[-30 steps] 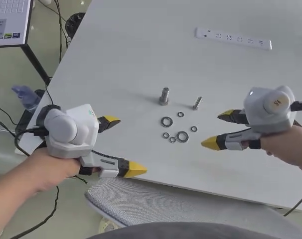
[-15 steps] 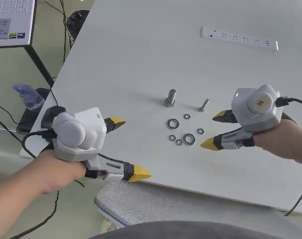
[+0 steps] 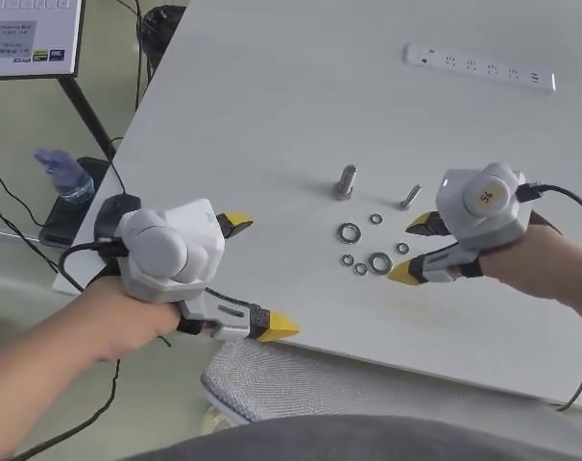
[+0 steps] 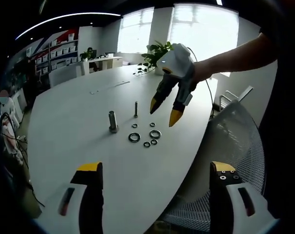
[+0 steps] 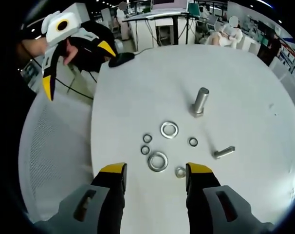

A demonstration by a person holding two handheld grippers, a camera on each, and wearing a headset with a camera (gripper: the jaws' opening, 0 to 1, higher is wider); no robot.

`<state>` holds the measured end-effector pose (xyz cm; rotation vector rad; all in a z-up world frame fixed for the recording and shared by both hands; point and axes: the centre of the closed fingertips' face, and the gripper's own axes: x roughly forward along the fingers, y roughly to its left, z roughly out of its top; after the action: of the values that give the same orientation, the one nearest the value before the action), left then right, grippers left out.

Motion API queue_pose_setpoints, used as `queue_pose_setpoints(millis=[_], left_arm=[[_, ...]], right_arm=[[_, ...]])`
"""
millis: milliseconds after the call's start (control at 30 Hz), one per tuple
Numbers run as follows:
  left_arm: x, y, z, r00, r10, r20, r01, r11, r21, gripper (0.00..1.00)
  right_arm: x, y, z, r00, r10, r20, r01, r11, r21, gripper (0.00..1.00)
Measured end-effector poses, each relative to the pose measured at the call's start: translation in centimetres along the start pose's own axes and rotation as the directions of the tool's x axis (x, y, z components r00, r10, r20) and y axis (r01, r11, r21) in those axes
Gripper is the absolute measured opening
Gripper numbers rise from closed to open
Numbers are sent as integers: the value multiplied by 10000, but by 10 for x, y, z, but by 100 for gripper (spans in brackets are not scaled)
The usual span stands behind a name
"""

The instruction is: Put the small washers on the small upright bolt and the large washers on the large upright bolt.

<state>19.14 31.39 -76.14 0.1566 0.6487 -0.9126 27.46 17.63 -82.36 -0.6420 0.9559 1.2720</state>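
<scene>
You're holding the right gripper (image 3: pixel 411 250), jaws apart, beside the large washer (image 3: pixel 380 262): thin, light, likely slippery; pinch across its rim.

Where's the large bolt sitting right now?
In the head view the large bolt stands on the white table, left of the small bolt and just beyond the washers, ahead of the right gripper.

Three views on the large bolt (image 3: pixel 345 181)
Head view looks down on it; left gripper view faces it from farther off, right gripper view from near. All share it.
</scene>
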Motion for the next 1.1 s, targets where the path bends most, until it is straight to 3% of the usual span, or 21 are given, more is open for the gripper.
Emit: queue_pose_setpoints(millis=[267,367,600,767,1100], left_arm=[[-1,5,-1,10000,62,12,-62,9998,181,89],[-2,7,1,10000,61,76,-62,9998,172,87],[2,12,3,10000,-4,71,1,9993,361,86],[4,16,2,10000,-24,78,22,9995,319,85],[3,21,7,9997,-65,218,60,9997,216,84]], right_arm=[[15,3,-2,9988,-77,-477,52,9987,-514,48],[20,-5,-4,9981,-282,-542,243,9971,-715,48],[31,0,-6,9957,-168,-906,82,9954,-950,43],[35,0,-10,9898,-381,-1373,215,9925,-1203,39],[41,2,-9,9870,-397,-1556,186,9908,-1344,36]])
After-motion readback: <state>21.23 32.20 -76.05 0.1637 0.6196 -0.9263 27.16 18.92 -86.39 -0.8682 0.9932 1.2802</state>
